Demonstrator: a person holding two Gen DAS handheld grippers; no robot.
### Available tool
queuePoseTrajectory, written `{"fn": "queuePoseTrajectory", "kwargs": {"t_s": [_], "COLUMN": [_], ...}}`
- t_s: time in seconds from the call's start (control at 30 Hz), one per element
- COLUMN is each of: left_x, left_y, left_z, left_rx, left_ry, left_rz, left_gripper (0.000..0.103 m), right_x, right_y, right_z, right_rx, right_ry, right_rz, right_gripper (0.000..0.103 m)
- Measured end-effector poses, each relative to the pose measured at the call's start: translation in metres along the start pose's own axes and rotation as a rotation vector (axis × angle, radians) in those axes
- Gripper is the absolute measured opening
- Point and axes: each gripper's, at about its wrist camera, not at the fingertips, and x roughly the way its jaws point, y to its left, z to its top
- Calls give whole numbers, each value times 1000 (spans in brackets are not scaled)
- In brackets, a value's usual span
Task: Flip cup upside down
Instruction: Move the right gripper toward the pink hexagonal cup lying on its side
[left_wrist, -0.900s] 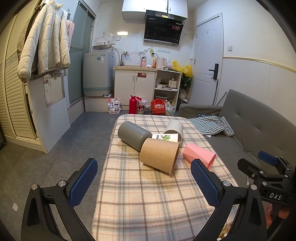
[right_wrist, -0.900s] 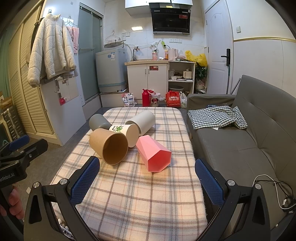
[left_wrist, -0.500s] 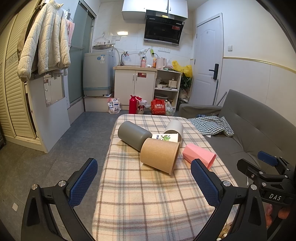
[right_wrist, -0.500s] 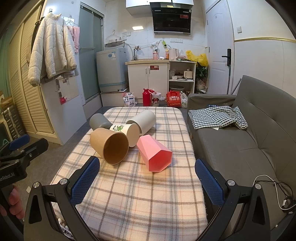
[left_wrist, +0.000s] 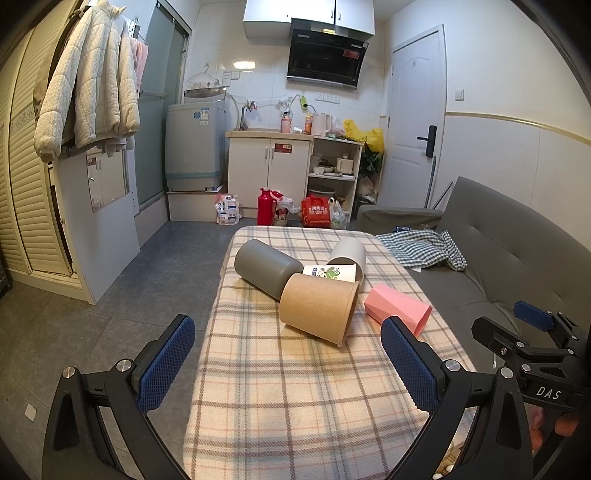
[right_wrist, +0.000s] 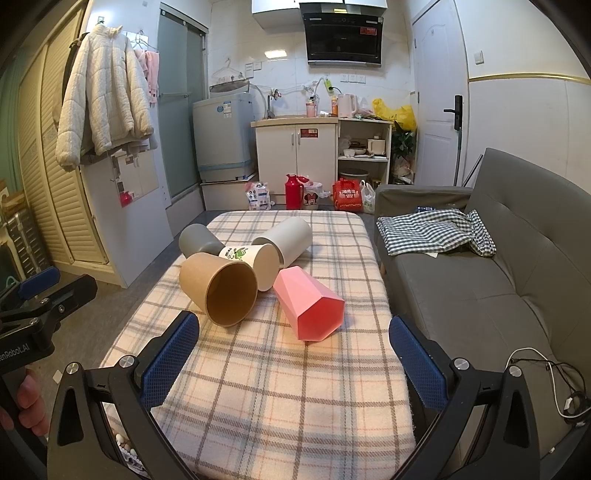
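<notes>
On the plaid-covered table (right_wrist: 258, 387), beside the brown paper cup (right_wrist: 218, 291), the faceted pink plastic cup (right_wrist: 310, 306) lies sideways, so both the left gripper (left_wrist: 288, 365) and the right gripper (right_wrist: 291, 362) wait wide apart, empty

The brown cup (left_wrist: 318, 308) is hiding most of the printed paper cup (left_wrist: 330, 273) in the left wrist view. The worktop (right_wrist: 258, 406) is running off the bottom edge. The cup's print is too small to read.
</notes>
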Motion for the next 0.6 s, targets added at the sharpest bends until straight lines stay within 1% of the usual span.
{"fn": "queuePoseTrajectory", "kwargs": {"t_s": [0.07, 0.27, 0.47, 0.5, 0.6], "left_x": [0, 1, 2, 2, 4], "left_y": [0, 0, 1, 1, -2], "left_z": [0, 0, 5, 6, -1], "left_rx": [0, -1, -1, -3, -13], "left_ry": [1, 1, 5, 4, 14], "left_rz": [0, 0, 0, -2, -3], "left_gripper": [103, 103, 103, 103, 103], "right_x": [5, 6, 11, 21, 23], "right_y": [6, 7, 8, 7, 1], "right_z": [-11, -12, -20, -16, -7], "right_rx": [1, 1, -9, -13, -24], "right_ry": [1, 1, 4, 6, 7], "right_rz": [0, 1, 2, 3, 6], "right_gripper": [103, 103, 103, 103, 103]}}
